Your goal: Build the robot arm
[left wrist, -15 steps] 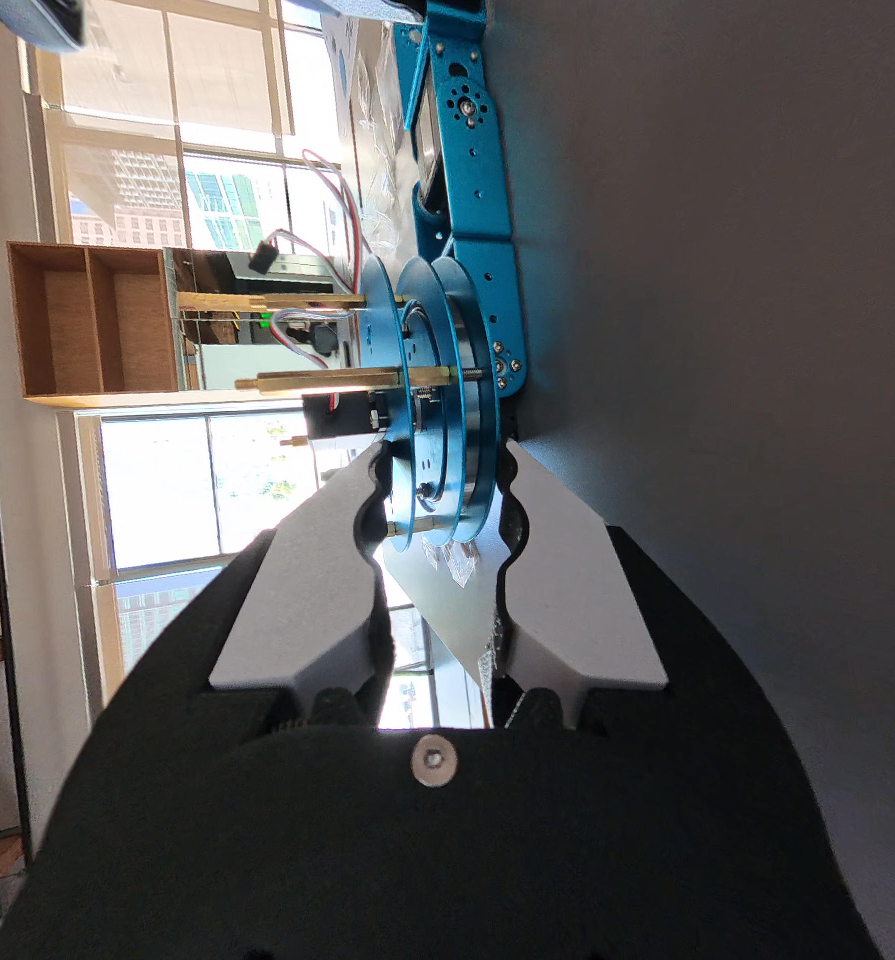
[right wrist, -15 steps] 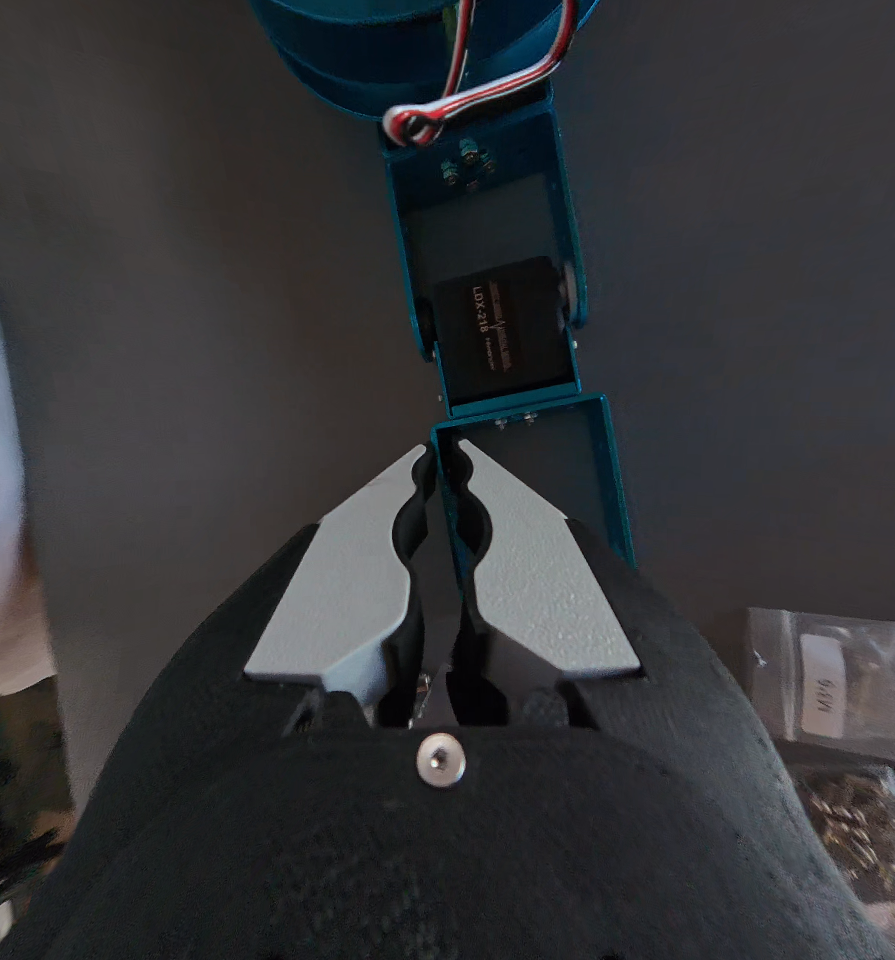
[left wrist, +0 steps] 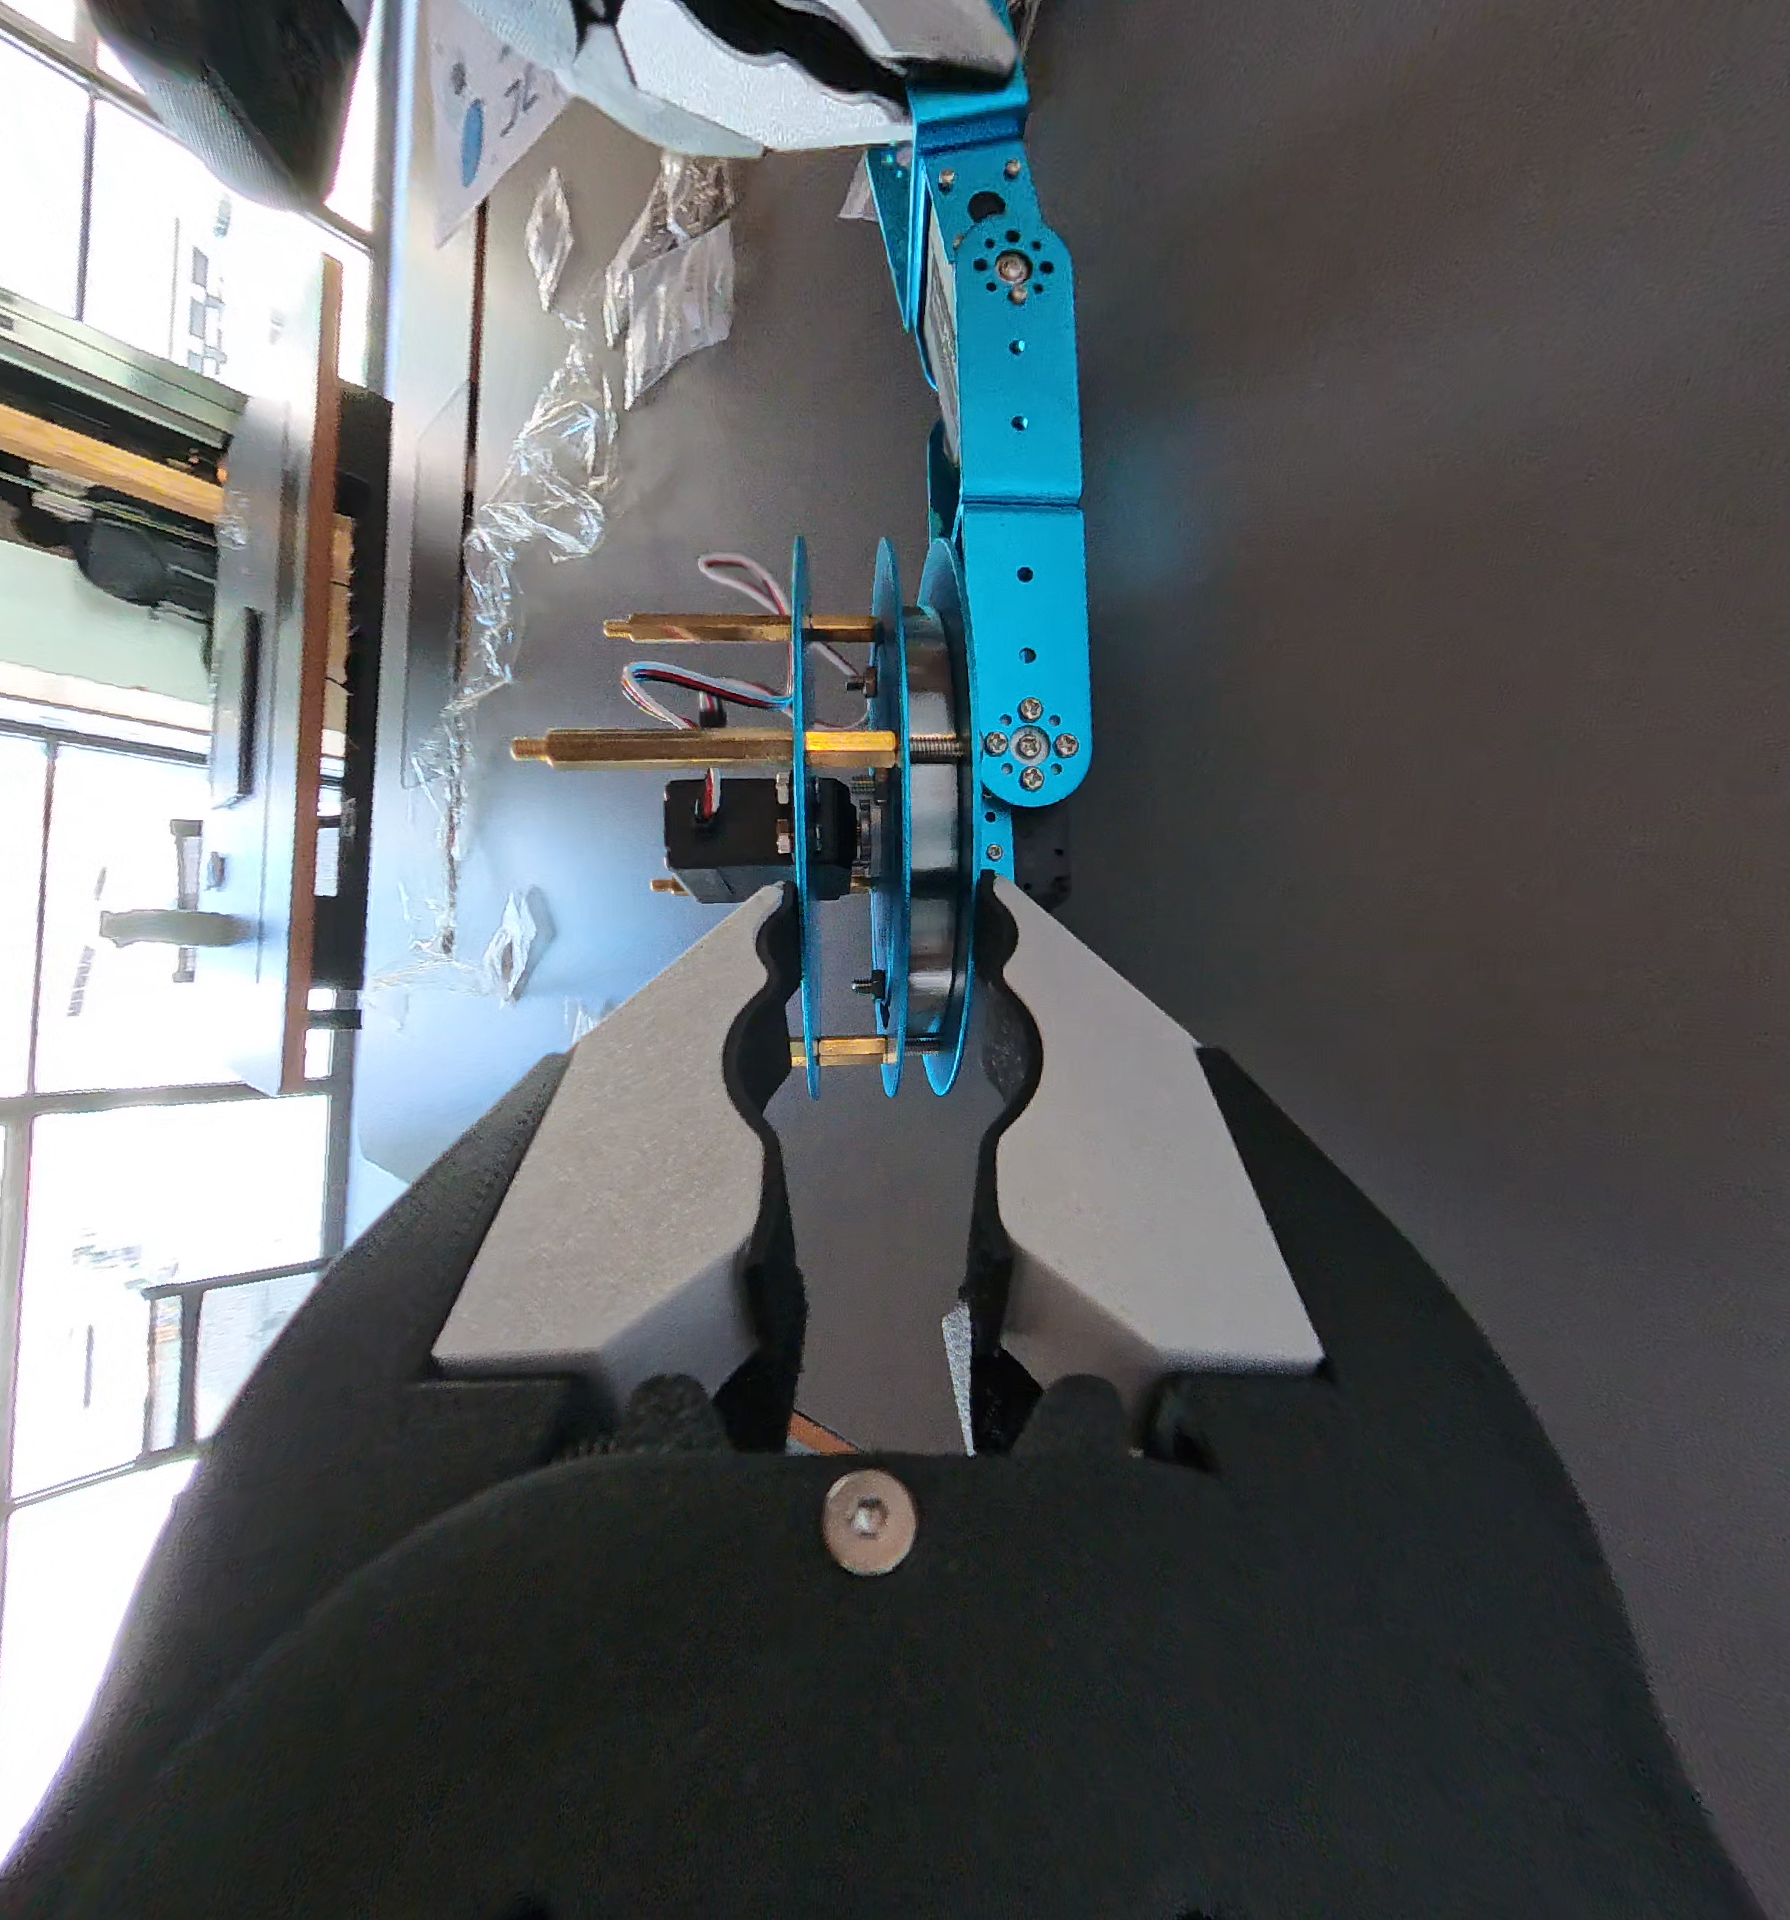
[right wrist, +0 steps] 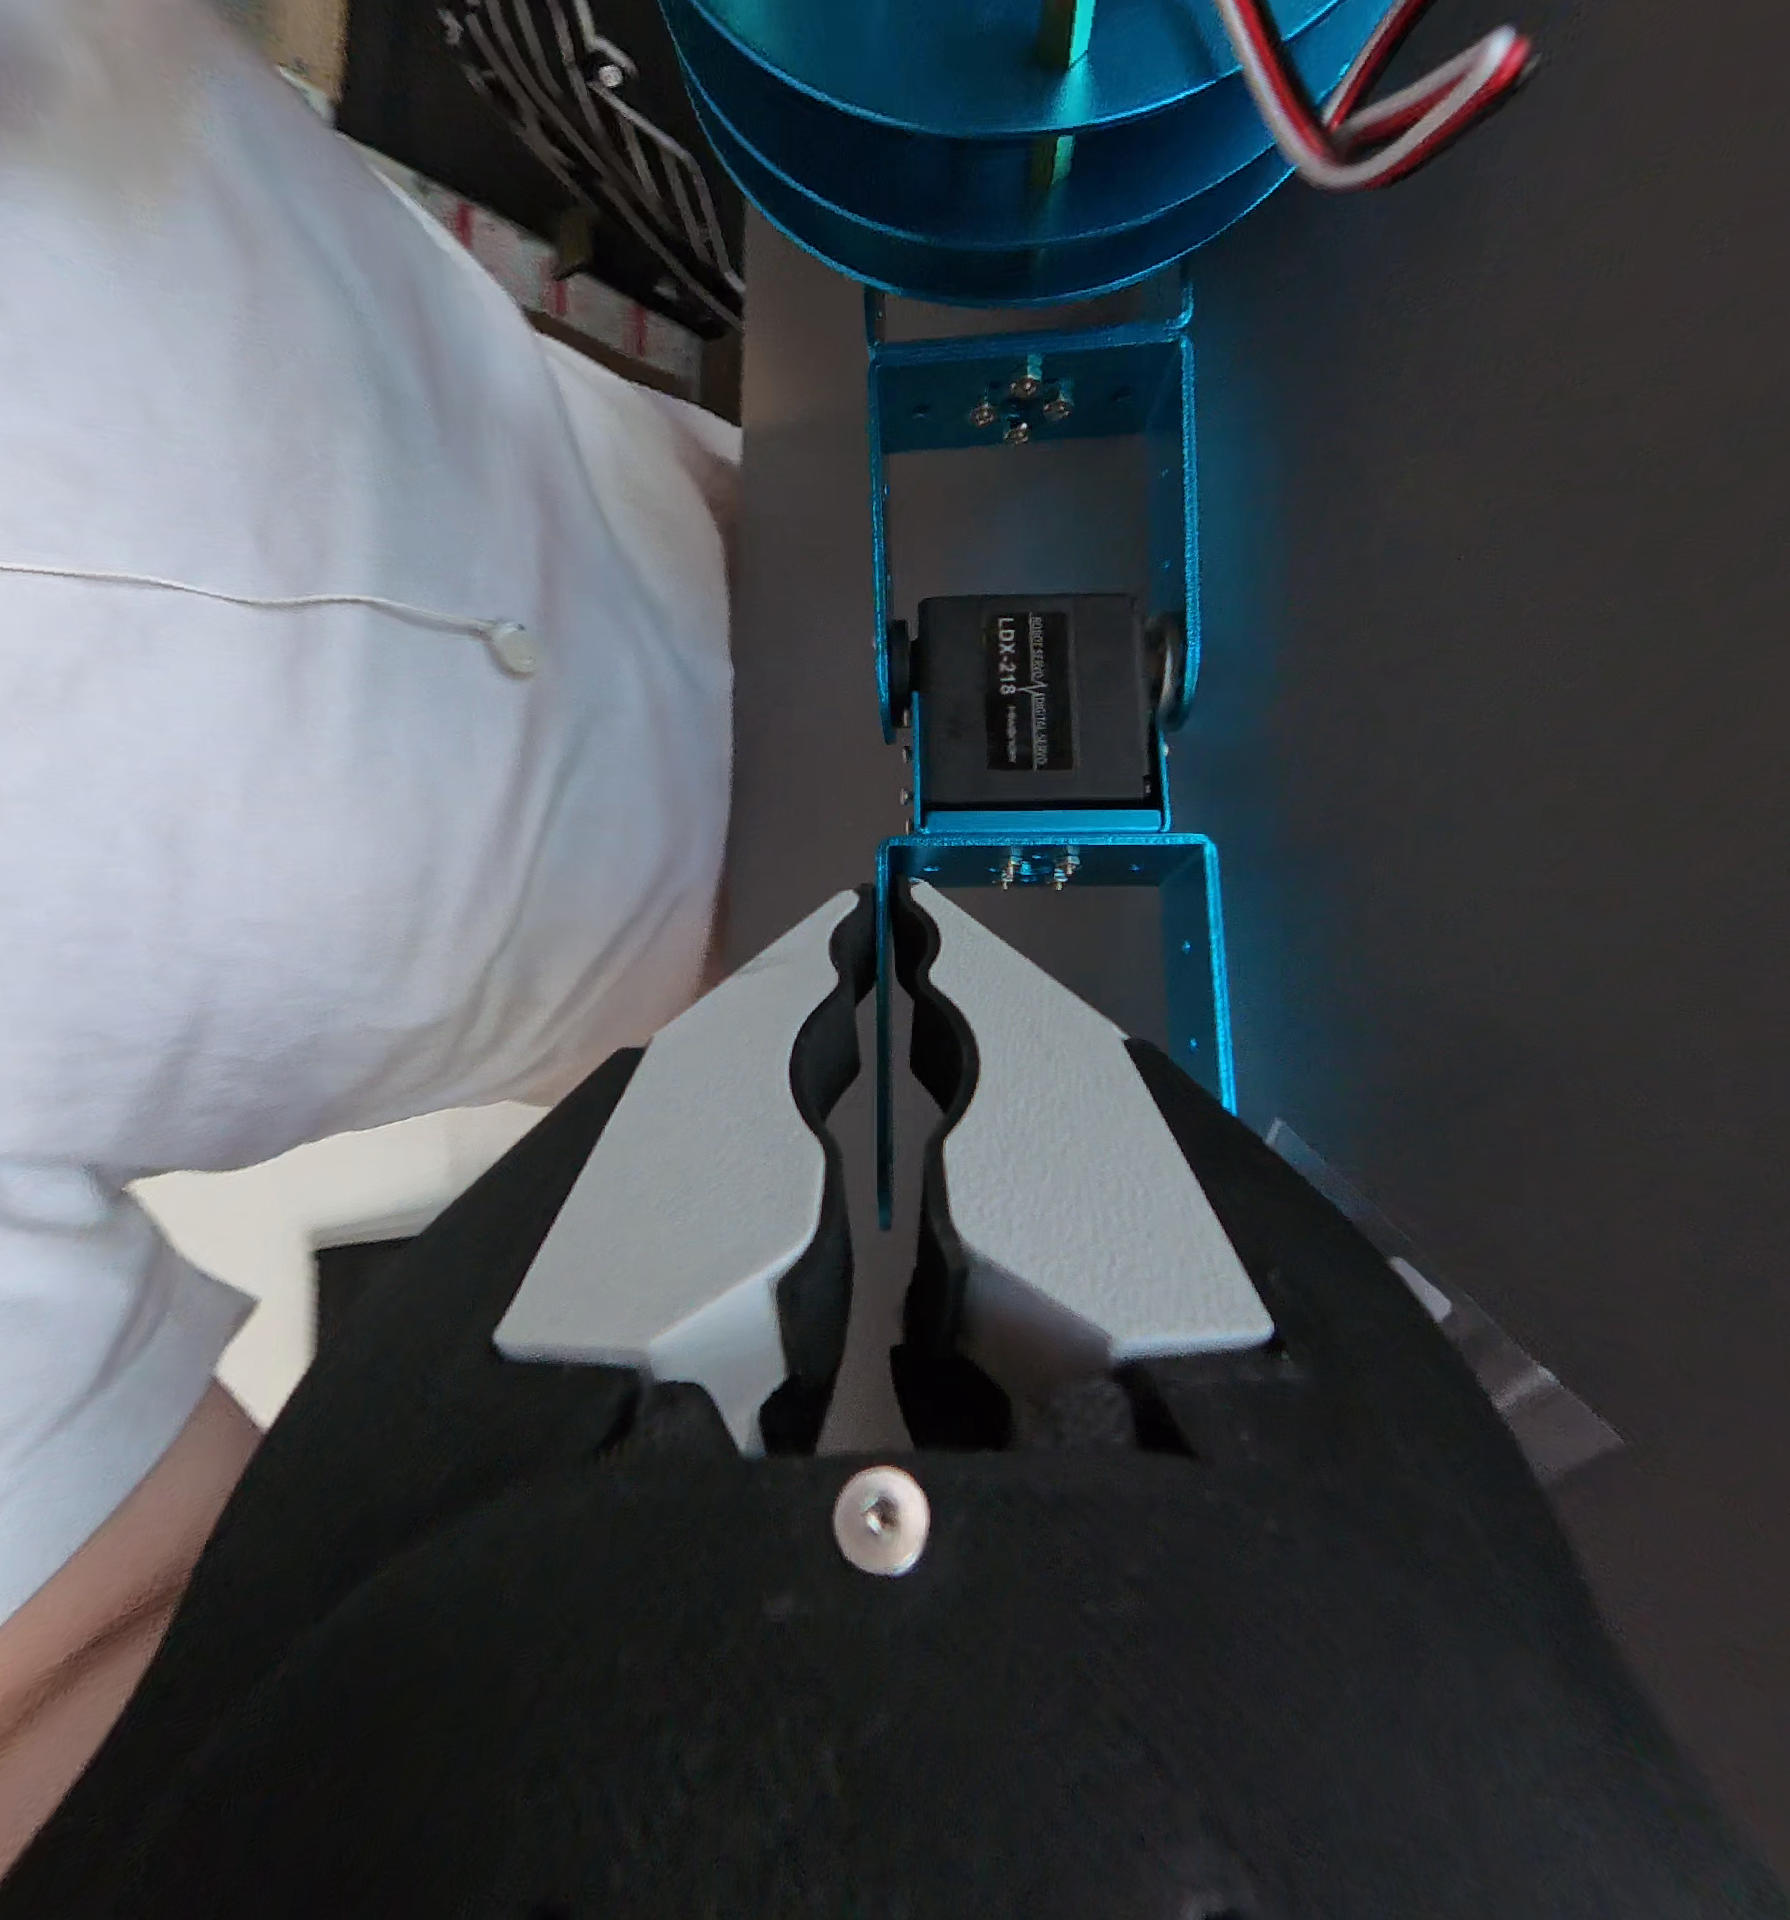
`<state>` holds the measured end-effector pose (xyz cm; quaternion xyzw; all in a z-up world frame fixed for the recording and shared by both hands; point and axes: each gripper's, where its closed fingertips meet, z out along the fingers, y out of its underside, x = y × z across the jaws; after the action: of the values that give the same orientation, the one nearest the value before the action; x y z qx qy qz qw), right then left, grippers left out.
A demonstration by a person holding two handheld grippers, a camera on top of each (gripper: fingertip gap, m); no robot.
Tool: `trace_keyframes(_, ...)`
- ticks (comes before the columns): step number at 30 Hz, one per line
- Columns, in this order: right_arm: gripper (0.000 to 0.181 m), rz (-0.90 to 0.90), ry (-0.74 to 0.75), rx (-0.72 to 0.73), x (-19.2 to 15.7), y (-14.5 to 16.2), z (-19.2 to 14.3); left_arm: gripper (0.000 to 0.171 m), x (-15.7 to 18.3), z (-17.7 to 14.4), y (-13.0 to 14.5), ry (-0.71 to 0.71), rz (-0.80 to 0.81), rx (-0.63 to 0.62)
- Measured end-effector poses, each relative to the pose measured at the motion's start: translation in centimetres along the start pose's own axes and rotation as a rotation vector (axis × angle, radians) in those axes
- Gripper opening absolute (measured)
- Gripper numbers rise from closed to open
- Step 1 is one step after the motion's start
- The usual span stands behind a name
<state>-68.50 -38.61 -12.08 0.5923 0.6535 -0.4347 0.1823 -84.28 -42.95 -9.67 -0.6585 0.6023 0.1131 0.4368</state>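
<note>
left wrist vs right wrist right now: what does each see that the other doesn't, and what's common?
Left wrist only: brass standoffs, clear plastic bags on the table, windows, and the left gripper spanning the stacked blue discs.

Right wrist only: a black servo in its blue bracket, a person's white shirt, and the right gripper shut on the bracket's side plate.

Both: the blue disc stack, the bracket arm, red-white servo wires, the dark grey tabletop.

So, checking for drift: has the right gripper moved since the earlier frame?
Yes: the right gripper, shut on the blue bracket, moved left toward the white shirt, away from the plastic bags on the table.
</note>
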Motion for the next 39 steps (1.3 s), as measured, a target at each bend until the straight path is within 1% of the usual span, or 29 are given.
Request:
trace_keyframes(3, 0.001, 0.071, -0.088, -0.023, 0.0, -0.2, -0.4, 0.032, -0.6, 0.0, -0.2, 0.066, -0.069, 0.017)
trace_keyframes(6, 0.002, 0.127, -0.149, -0.029, 0.3, -0.4, -1.1, 0.032, -1.9, 0.3, -0.4, 0.155, -0.164, 0.048)
trace_keyframes(9, 0.003, 0.184, -0.216, 0.008, 0.6, -0.8, -2.0, 0.032, -3.4, 0.8, -0.4, 0.244, -0.27, 0.071)
trace_keyframes(12, 0.008, 0.24, -0.288, 0.069, 0.8, -1.3, -2.9, 0.032, -4.8, 1.4, -0.1, 0.338, -0.378, 0.077)
trace_keyframes(16, 0.012, 0.238, -0.308, 0.111, 1.5, -1.5, -3.6, 0.032, -6.0, 2.2, 0.1, 0.426, -0.479, 0.1)
trace_keyframes(20, 0.018, 0.182, -0.25, 0.141, 2.3, -1.6, -4.3, 0.032, -6.6, 2.7, 0.5, 0.494, -0.526, 0.085)
trace_keyframes(22, 0.028, 0.16, -0.223, 0.163, 2.7, -1.7, -4.9, 0.032, -6.8, 3.0, 0.6, 0.528, -0.539, 0.08)
trace_keyframes(25, 0.035, 0.098, -0.098, 0.185, 3.6, -1.4, -5.7, 0.032, -6.9, 3.1, 0.7, 0.557, -0.512, 0.052)
trace_keyframes(27, 0.042, 0.027, -0.009, 0.204, 3.5, -1.6, -6.3, 0.032, -6.8, 3.1, 0.7, 0.572, -0.518, 0.031)
trace_keyframes(30, 0.047, -0.116, 0.219, 0.286, 3.5, -2.6, -7.2, 0.032, -6.8, 3.1, 0.8, 0.571, -0.524, 0.018)
trace_keyframes(31, 0.052, -0.173, 0.291, 0.313, 3.1, -2.9, -7.3, 0.032, -6.8, 3.1, 0.8, 0.567, -0.526, 0.017)
trace_keyframes(33, 0.057, -0.286, 0.413, 0.373, 2.2, -3.5, -7.2, 0.034, -6.6, 3.3, 1.0, 0.558, -0.534, 0.004)
trace_keyframes(35, 0.063, -0.379, 0.51, 0.397, 1.3, -3.6, -6.7, 0.039, -6.2, 3.6, 1.3, 0.55, -0.537, -0.012)
trace_keyframes(37, 0.063, -0.435, 0.625, 0.393, 1.4, -3.5, -6.2, 0.04, -6.0, 3.8, 1.1, 0.535, -0.553, 0.01)
trace_keyframes(39, 0.064, -0.467, 0.713, 0.37, 1.7, -3.2, -5.7, 0.047, -6.5, 3.8, 0.8, 0.511, -0.594, 0.041)
